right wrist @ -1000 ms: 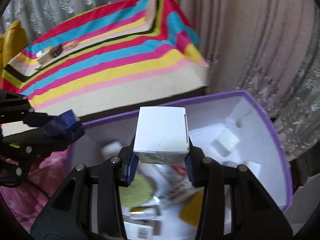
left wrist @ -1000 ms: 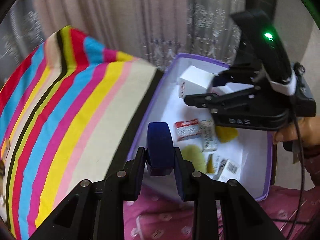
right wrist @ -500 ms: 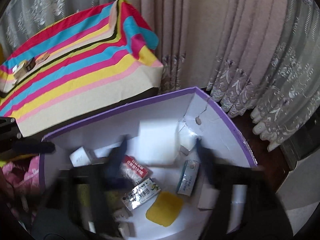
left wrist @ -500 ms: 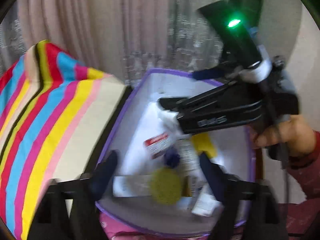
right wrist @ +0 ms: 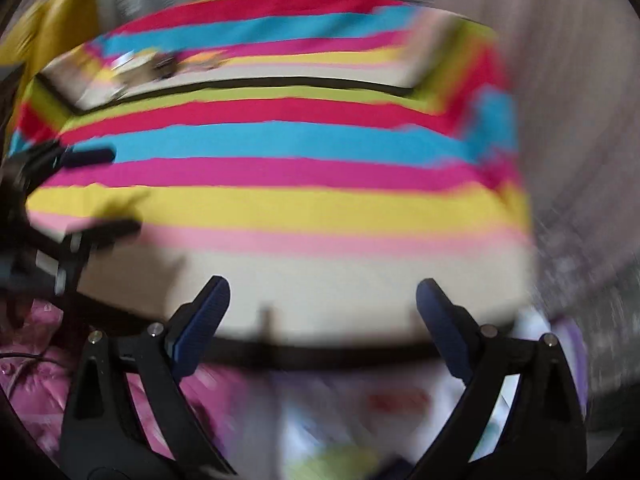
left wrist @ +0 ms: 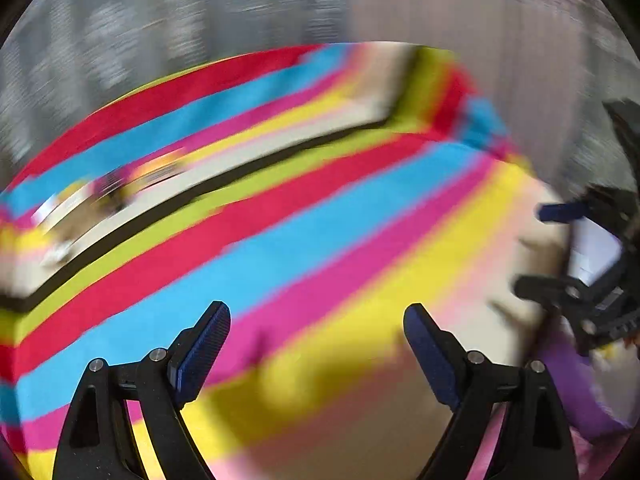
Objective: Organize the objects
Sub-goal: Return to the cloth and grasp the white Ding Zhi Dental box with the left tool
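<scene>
Both views are motion-blurred. My left gripper is open with nothing between its fingers, above the striped cloth-covered table. My right gripper has its jaws opening, also with nothing between them, over the table's near edge. A few small items lie at the table's far left and show again in the right wrist view as a blurred cluster. The purple-rimmed white box lies below the right gripper, its contents smeared. Each gripper appears in the other's view: right gripper, left gripper.
Curtains hang behind the table. Pink patterned fabric lies at the lower left by the box. A yellow object stands beyond the table's far left corner. The purple box wall shows at the left wrist view's lower right.
The left gripper let go of the blue object and the right of the white carton over the box. Both opened wide and swung from the box toward the striped table.
</scene>
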Demonstrator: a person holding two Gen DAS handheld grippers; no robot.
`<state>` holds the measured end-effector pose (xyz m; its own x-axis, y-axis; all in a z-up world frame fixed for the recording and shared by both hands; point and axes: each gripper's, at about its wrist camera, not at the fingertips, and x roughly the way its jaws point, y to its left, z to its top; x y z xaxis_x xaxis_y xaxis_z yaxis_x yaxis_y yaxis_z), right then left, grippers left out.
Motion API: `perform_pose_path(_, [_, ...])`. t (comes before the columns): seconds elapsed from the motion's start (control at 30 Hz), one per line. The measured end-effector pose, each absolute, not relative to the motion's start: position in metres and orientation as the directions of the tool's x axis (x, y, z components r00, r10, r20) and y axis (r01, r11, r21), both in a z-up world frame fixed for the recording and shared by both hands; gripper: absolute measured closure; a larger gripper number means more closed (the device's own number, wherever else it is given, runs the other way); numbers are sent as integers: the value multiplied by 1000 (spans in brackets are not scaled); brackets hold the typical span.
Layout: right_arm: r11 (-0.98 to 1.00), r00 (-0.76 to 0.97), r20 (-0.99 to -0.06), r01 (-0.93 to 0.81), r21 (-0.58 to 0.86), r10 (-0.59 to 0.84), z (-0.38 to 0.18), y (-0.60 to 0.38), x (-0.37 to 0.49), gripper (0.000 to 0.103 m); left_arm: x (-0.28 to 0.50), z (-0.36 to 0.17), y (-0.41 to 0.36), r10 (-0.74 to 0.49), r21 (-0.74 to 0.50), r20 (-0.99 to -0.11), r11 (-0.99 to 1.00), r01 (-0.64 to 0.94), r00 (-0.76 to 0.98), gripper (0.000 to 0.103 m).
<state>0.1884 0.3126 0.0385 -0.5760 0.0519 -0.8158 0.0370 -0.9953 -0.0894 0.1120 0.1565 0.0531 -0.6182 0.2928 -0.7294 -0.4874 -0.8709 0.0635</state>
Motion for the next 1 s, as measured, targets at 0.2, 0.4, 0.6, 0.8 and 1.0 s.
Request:
perform_pose_path(0.2, [-967,-552,-833,227,-114,-32,13,246,66,7,27,38,32,102,-10,-760,-989,-145,-642,13])
perform_pose_path(0.4, [-953,-566,-820,287,-95,-89,12,205,-2,7,-72,19,-63,-25,-147,-814,-958,247,-580,13])
perform_pose_path(0.6, [-928,-551,-827,355,-114,-109,-3,188,-32,6,-136,16,-84,-113,-147,-802,-915,376,-587,12])
perform_pose_path(0.8, [-924,-540,-831,372,-92,-135,-3,199,-70,6,-172,8,-89,-260,2,-817,-894,448,-515,12])
perform_pose_path(1.0, [-859,-526,-819,505,-86,-227,-6,192,-137,4,-133,14,-100,-217,-3,-799,-931,365,-561,71])
